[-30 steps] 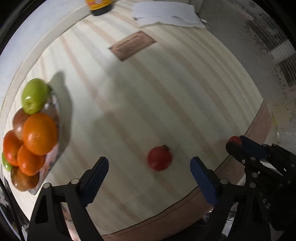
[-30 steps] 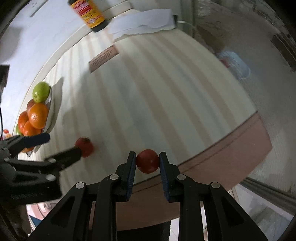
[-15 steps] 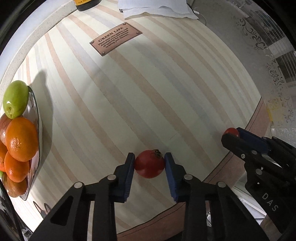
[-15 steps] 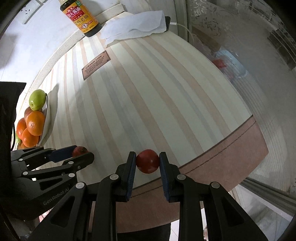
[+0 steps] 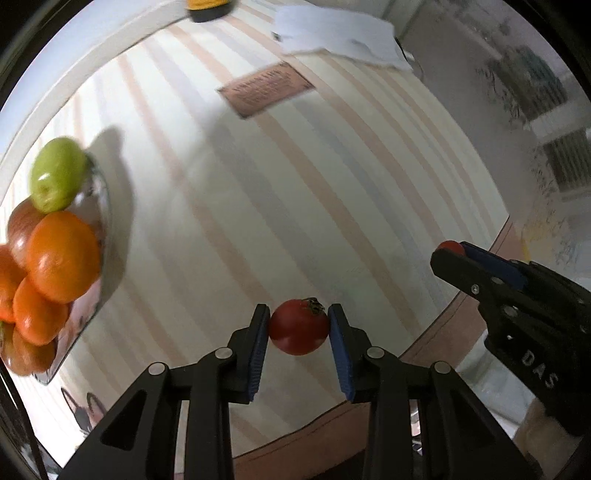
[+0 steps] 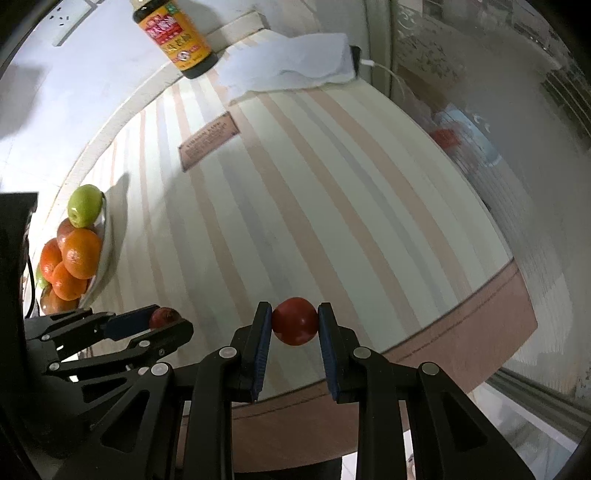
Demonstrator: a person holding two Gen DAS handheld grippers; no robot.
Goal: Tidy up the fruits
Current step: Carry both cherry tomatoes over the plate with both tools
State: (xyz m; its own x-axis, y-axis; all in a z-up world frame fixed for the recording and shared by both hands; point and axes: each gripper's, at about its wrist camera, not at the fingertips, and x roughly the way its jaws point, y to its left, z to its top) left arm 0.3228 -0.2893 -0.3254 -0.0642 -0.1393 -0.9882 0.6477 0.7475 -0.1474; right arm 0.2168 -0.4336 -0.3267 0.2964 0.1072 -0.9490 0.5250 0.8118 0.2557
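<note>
My left gripper is shut on a red tomato with a dark stem, just above the striped table. My right gripper is shut on a second red tomato near the table's front edge. Each gripper shows in the other's view: the right gripper at the right with a bit of red between its jaws, the left gripper at the lower left. A glass dish at the far left holds a green apple, oranges and a reddish apple.
A brown label plate lies on the table's far half. A sauce bottle and a white cloth stand at the back, with a charger cable beside the cloth. A white wall runs along the left, patterned glass along the right.
My left gripper went from wide open around the tomato to shut on it, then lifted it a little. The right gripper kept still with its tomato.
</note>
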